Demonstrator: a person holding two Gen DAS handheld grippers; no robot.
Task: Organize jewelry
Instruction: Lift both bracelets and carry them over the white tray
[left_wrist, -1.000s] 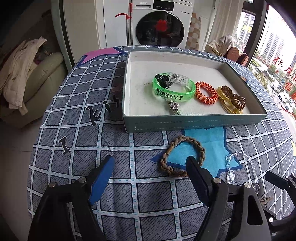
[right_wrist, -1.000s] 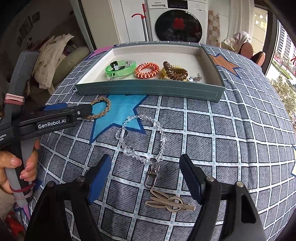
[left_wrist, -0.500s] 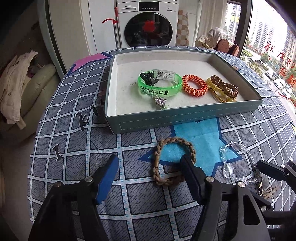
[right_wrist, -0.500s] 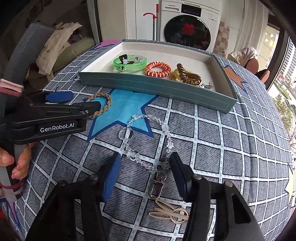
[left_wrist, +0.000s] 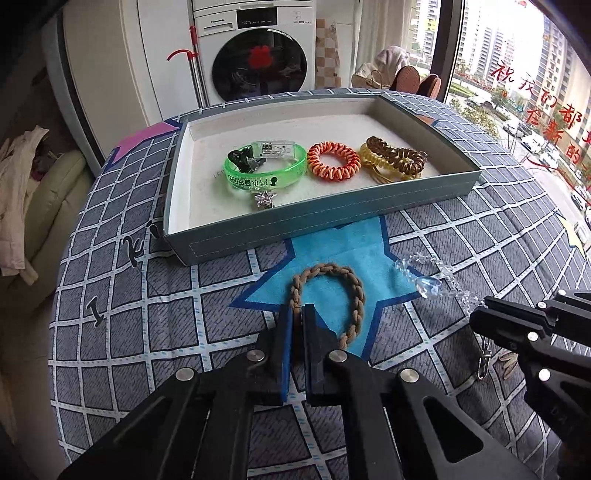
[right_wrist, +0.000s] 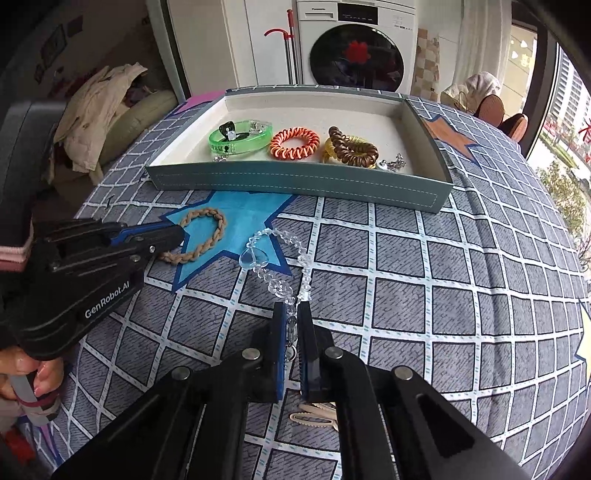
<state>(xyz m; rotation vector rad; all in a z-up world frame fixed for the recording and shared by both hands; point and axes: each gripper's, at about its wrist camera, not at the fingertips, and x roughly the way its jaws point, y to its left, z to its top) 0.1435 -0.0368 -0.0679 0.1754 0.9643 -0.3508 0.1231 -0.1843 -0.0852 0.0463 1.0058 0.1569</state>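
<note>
Grid-patterned grey cloth with a blue star (left_wrist: 347, 251) covering the table (right_wrist: 461, 295); washing machine (left_wrist: 258, 59) behind.

Braided tan bracelet (left_wrist: 343, 280): flat on the blue star, just in front of the tray's near wall. Near-left arc clamped between the closed fingers of the left hand-held gripper (left_wrist: 297, 314).

Clear crystal bead bracelet (right_wrist: 275, 254): on the cloth right of the braided bracelet, apart from it. Near end, by the metal clasp (right_wrist: 291, 350), pinched in the closed right hand-held gripper (right_wrist: 291, 317).

Teal tray (left_wrist: 325, 218) with white lining: behind both bracelets, on the table. Contents, left to right: green translucent bangle (left_wrist: 266, 170) with a black clip inside its ring; orange coil hair tie (left_wrist: 334, 161); brown coil tie (left_wrist: 397, 155) resting on a yellow coil tie (left_wrist: 369, 153). Small silver star charm (left_wrist: 264, 199) touching the bangle's near side. Small silver piece (right_wrist: 393, 162) in the tray's right near corner, type not discernible.

Beige hair clips (right_wrist: 314, 415): on the cloth beneath the right hand-held gripper, partly hidden.
</note>
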